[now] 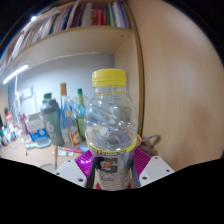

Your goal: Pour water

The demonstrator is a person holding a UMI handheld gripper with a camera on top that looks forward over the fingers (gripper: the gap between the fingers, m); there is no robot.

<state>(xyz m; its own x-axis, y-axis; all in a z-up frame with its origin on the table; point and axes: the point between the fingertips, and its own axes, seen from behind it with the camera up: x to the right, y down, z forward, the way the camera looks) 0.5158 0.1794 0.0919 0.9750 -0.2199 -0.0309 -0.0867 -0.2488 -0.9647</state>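
The gripper (112, 165) apparently clamps the upright yellow-capped bottle (108, 125), other bottles (62, 118) well behind.

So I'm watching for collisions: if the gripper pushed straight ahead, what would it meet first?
Nothing new: the gripper already holds the water bottle. Beyond it stand several bottles on the desk, though their depth is unclear.
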